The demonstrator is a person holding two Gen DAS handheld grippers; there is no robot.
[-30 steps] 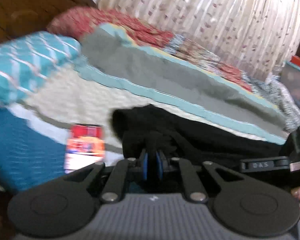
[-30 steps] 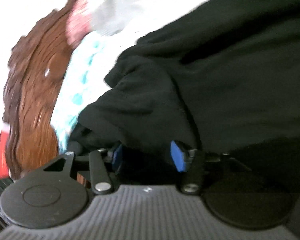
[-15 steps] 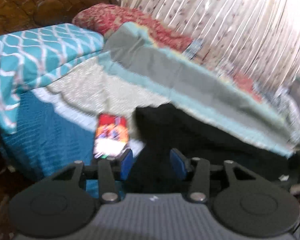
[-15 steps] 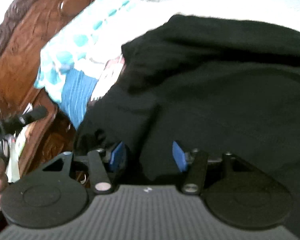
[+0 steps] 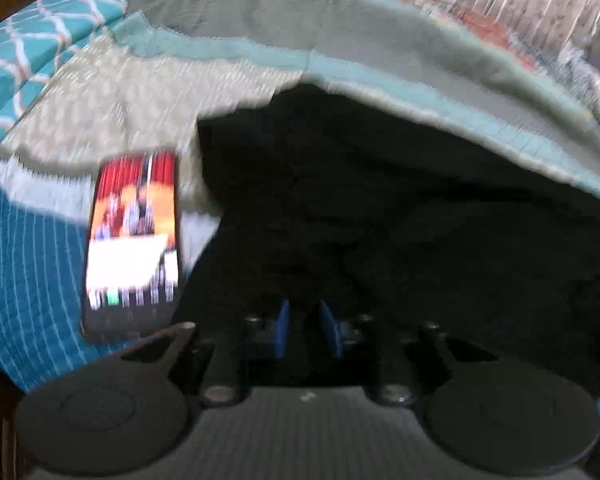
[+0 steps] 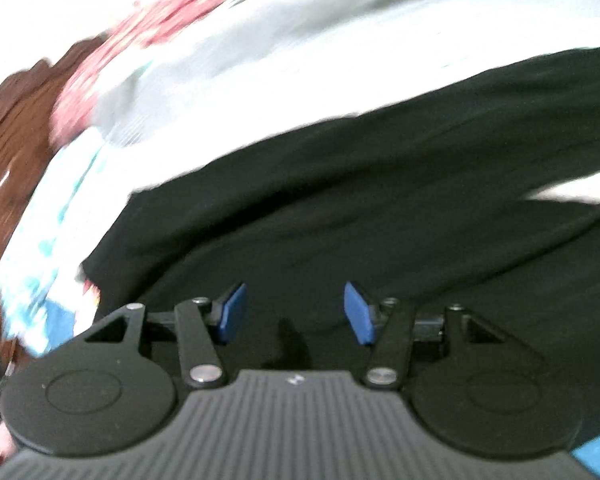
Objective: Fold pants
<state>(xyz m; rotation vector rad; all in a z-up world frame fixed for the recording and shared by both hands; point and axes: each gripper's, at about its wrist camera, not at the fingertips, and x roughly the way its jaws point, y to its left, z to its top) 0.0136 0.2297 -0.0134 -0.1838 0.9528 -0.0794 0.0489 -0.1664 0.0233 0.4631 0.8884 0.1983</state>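
Observation:
The black pants [image 5: 400, 216] lie spread on the bed and fill the middle of both views [image 6: 360, 208]. My left gripper [image 5: 303, 330] hovers low over the near edge of the pants, its blue pads a narrow gap apart, with dark cloth between or behind them; I cannot tell if it grips. My right gripper [image 6: 294, 312] is open, its blue pads wide apart just above the black fabric, holding nothing.
A phone with a lit screen [image 5: 134, 240] lies on the blue bedcover [image 5: 32, 280] left of the pants. A grey-teal blanket [image 5: 340, 32] lies behind the pants. A carved wooden headboard [image 6: 8, 152] stands at the left. Both views are blurred.
My left gripper was shut a second ago, opened half a second ago, and has now narrowed again while moving down closer to the pants. My right gripper stayed open and swung across the fabric.

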